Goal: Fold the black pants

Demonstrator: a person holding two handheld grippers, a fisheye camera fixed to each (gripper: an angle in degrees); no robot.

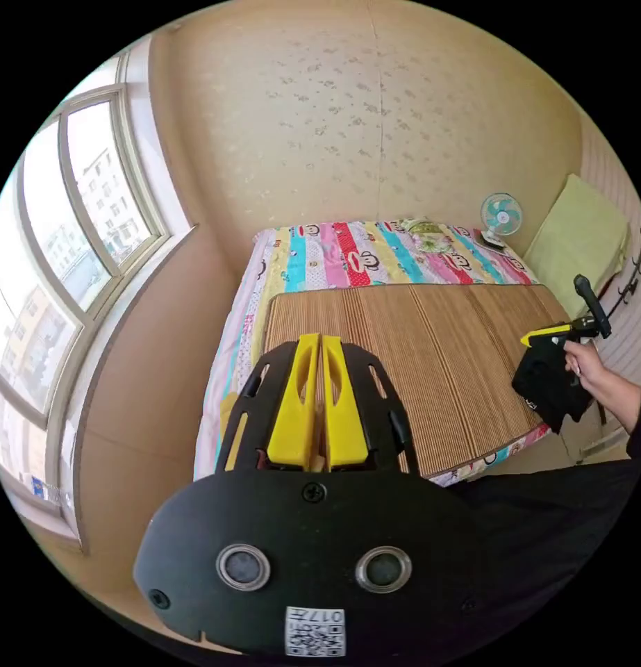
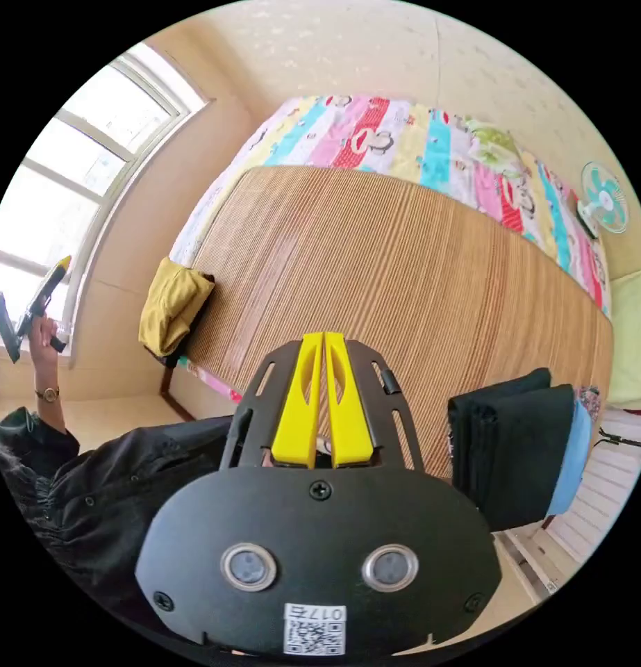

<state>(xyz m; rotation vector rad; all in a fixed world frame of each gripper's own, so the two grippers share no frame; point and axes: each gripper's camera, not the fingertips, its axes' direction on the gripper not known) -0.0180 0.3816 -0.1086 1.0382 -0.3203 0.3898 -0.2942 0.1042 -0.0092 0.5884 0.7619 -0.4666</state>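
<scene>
Closest to the lens in the left gripper view, the left tool has its two yellow jaws pressed together on nothing, hanging above the near end of the woven mat that covers the bed. The right tool stands the same way in the right gripper view, jaws together and empty, over the mat's near edge.

Just off to the right tool's side, at the mat's corner, the black pants lie in a squared, layered stack with a blue cloth tucked against their far side; judged from how they lie, the folding looks done or close to it. In the left gripper view the right tool shows well off to the side in a hand, close against a dark bundle; whether they touch I cannot tell.

On the right tool's other side, a yellow garment sits bunched at the mat's edge. Beyond the mat, a striped cartoon sheet runs to the wall, with a small fan at the far corner.

Handling is a judgement: the pants look soft, light and limp, not slippery, so layers will slide apart if only one is pinched. Take the stack at its folded edge, through all the layers.

As for writing, each tool's body carries a small code sticker; I leave it unread, and no brand is legible.
</scene>
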